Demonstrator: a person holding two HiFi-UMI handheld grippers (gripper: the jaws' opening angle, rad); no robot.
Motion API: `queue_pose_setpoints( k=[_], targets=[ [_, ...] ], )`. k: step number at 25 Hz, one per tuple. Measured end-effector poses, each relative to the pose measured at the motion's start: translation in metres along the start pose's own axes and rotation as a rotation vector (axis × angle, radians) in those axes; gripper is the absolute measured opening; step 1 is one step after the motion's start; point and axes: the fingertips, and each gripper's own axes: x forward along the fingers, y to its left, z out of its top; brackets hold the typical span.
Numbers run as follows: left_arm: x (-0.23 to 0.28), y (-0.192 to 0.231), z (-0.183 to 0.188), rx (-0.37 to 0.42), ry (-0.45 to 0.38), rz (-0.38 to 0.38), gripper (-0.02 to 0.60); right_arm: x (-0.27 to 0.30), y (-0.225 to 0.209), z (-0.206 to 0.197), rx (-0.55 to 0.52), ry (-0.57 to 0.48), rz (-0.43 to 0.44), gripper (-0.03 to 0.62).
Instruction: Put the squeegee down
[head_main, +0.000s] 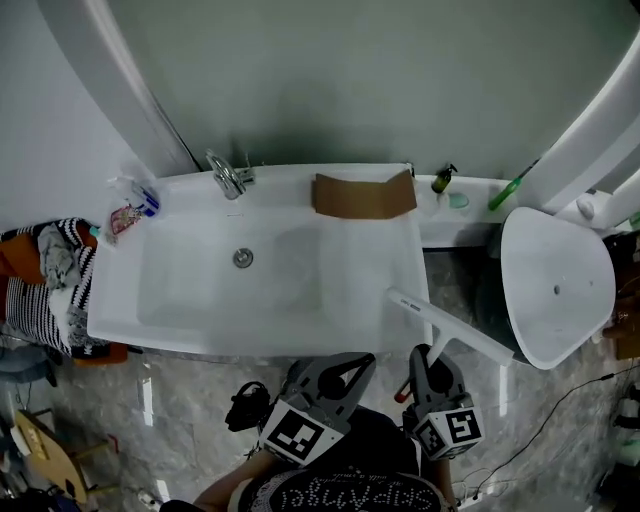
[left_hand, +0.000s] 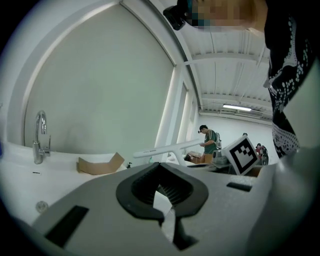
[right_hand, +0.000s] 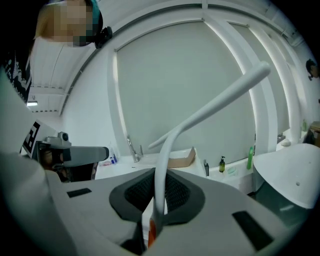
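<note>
A white squeegee (head_main: 450, 325) with a long T-shaped blade hangs in the air off the sink's right front corner. My right gripper (head_main: 432, 362) is shut on its curved handle. In the right gripper view the handle (right_hand: 161, 170) rises from between the jaws of the right gripper (right_hand: 157, 205), and the blade (right_hand: 220, 102) slants up to the right. My left gripper (head_main: 340, 368) is beside it on the left, in front of the sink. In the left gripper view the left gripper (left_hand: 162, 200) has its jaws together with nothing between them. The squeegee (left_hand: 165, 148) shows there at the right.
A white sink (head_main: 120, 300) with a faucet (head_main: 228, 178) lies ahead, with a bent brown cardboard piece (head_main: 363, 195) on its back rim. A white stool (head_main: 555, 285) stands to the right. Striped clothes (head_main: 50, 280) lie to the left. A small bottle (head_main: 442, 180) and a green brush (head_main: 510, 190) sit on the ledge.
</note>
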Motion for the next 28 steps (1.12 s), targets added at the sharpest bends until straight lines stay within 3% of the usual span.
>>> queue_pose_setpoints(
  k=[4, 12, 21, 28],
  targets=[
    [0.005, -0.004, -0.008, 0.008, 0.056, -0.038, 0.005, 0.005, -0.007, 0.008, 0.004, -0.006, -0.008, 0.038],
    [0.007, 0.017, 0.001, -0.002, 0.024, -0.039, 0.005, 0.027, 0.011, -0.004, 0.018, 0.033, 0.011, 0.037],
    [0.013, 0.036, 0.011, 0.037, 0.047, -0.102, 0.005, 0.049, 0.022, 0.002, -0.011, 0.047, 0.004, 0.037],
    [0.018, 0.061, 0.017, -0.009, 0.037, -0.079, 0.005, 0.063, 0.024, 0.007, 0.003, 0.043, -0.025, 0.038]
  ],
)
